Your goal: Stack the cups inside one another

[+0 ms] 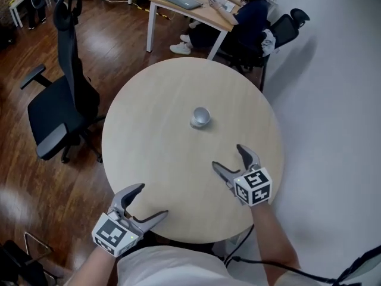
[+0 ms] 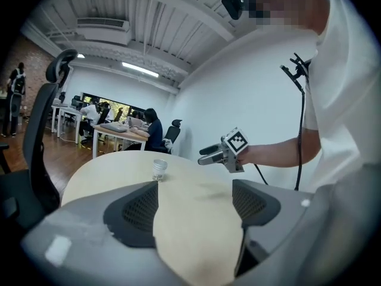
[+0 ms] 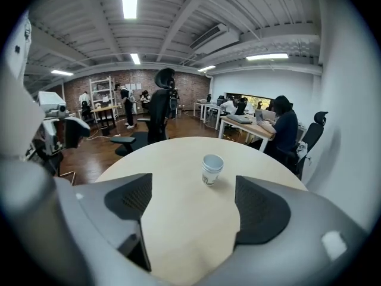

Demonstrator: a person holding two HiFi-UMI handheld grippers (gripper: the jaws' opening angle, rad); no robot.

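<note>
Pale wood-grain laminate covers the round worktop. The nested cup stack stands upright near the worktop's centre, slightly toward its right half. In the right gripper view the cup stack shows two white rims, one seated inside the other (the lower part carries a dark printed patch that is too small to read).

The left hand-held gripper is over the worktop's near-left edge. Its jaws are spread wide in the released state, and in the left gripper view only bare worktop surface lies between the left hand-held gripper jaws.

The right hand-held gripper is over the worktop's near-right area, between the near edge and the centre. Its jaws are also released and grasp nothing. It is well apart from the cup stack, which sits beyond the jaw tips in the right gripper view.

A black office chair stands on the wooden floor just off the worktop's left edge. A seated person is beyond the worktop's far edge.
</note>
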